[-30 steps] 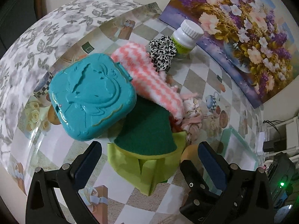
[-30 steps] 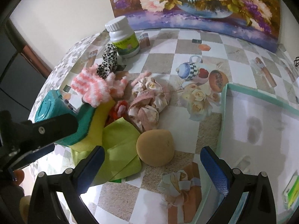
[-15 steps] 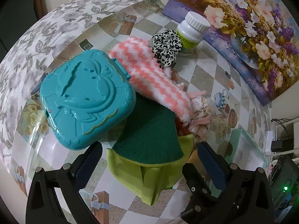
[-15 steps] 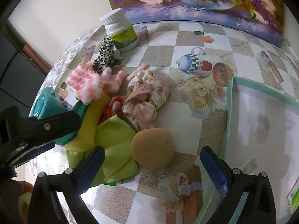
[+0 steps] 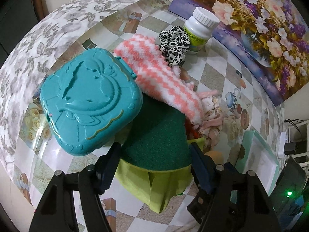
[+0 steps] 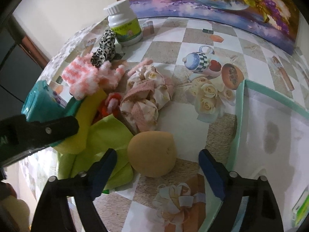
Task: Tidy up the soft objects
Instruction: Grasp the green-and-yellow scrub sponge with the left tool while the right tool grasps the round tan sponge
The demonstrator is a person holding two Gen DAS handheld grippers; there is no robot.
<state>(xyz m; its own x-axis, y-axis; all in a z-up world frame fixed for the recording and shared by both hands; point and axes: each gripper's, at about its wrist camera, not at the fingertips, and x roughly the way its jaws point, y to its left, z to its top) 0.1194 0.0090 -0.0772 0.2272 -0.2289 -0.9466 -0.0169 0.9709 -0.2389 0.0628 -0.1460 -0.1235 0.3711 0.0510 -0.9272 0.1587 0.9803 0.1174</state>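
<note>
A heap of soft things lies on the checked tablecloth. My left gripper points down over the green-topped yellow sponge. Its jaws are closing, with the sponge's near edge between the pads and no squeeze showing. The sponge rests on a lime cloth, and a pink-and-white fuzzy sock drapes over its far side. My right gripper is closing around the round tan sponge, with gaps on both sides. A floral scrunchie and a leopard scrunchie lie beyond it.
A teal plastic case leans on the heap's left side. A white bottle stands at the back before a flower painting. A mint-rimmed white tray sits to the right. One left-gripper finger crosses the right view.
Both pairs of jaws have narrowed. The left gripper has come closer over the green sponge, and the right gripper now has the tan sponge between its fingers.
</note>
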